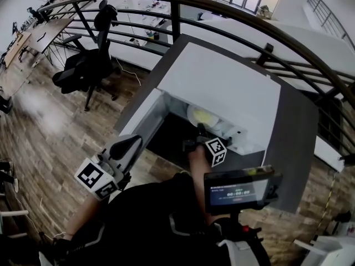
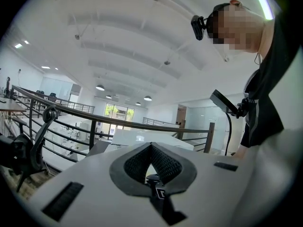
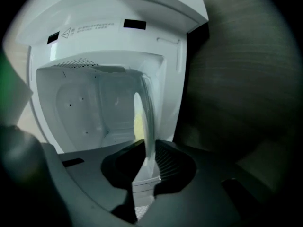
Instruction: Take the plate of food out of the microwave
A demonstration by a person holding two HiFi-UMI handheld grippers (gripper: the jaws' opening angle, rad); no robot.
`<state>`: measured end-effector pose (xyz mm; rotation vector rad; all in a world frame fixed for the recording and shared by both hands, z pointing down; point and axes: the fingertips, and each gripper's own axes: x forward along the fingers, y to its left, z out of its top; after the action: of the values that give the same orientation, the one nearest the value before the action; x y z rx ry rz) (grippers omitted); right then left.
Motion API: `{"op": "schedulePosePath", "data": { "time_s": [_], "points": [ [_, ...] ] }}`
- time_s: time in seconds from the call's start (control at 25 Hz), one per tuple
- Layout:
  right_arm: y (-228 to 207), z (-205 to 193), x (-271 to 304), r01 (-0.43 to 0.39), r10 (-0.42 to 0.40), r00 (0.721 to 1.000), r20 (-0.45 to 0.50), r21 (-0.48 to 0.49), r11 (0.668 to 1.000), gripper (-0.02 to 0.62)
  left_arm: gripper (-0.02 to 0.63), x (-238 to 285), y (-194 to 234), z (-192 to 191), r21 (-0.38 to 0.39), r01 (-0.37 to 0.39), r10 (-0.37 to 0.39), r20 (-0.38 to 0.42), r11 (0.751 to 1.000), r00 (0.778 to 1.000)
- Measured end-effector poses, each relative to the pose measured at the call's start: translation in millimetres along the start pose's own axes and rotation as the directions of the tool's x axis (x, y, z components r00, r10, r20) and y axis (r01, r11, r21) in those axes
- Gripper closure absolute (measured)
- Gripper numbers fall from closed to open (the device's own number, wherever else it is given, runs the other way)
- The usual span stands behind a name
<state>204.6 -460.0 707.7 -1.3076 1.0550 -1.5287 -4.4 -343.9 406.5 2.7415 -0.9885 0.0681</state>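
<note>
The plate (image 3: 144,122) is clamped by its rim in the right gripper (image 3: 147,151) at centre frame, inside the microwave (image 3: 109,37); a level withdrawal is called for next. The left gripper (image 2: 150,145) is closed, empty.

A black office chair (image 1: 83,65) stands on the wooden floor (image 1: 39,132) beside a curved dark railing (image 1: 183,1), with desks (image 1: 39,35) lined up at far left. A grey surface (image 1: 297,143) sits close against the railing at right. A small screen (image 1: 239,189) on a black mount shows lit digits. Beyond the railing lie white tables (image 1: 150,21), while round lamps (image 2: 100,87) glow on the white ceiling.
</note>
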Motion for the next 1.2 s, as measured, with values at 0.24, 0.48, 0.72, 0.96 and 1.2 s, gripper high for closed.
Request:
{"op": "schedulePosePath", "data": {
  "time_s": [0.24, 0.48, 0.72, 0.96, 1.2],
  "points": [
    [-1, -23, 3, -0.026, 0.026, 1.000, 0.005, -0.003, 1.000, 0.581, 0.604, -12, 19, -4, -0.001, 0.021, -0.021, 0.010, 1.000, 1.000],
    [-2, -23, -15, -0.039, 0.038, 0.999, -0.014, -0.035, 0.999, 0.581, 0.604, -20, 14, 1, 0.005, 0.031, -0.032, 0.026, 0.999, 0.999],
    [7, -36, -42, -0.054, 0.051, 0.998, -0.043, -0.069, 0.996, 0.581, 0.604, -37, 12, 7, -0.004, 0.058, -0.058, 0.026, 0.998, 0.998],
    [29, -63, -83, -0.103, 0.096, 0.991, -0.090, -0.078, 0.992, 0.581, 0.604, -52, -4, 19, 0.057, 0.179, -0.183, 0.055, 0.982, 0.982],
    [56, -83, -127, -0.150, 0.143, 0.984, -0.107, -0.066, 0.986, 0.581, 0.604, -64, -1, 16, 0.030, 0.199, -0.200, 0.046, 0.980, 0.979]
  ]
}}
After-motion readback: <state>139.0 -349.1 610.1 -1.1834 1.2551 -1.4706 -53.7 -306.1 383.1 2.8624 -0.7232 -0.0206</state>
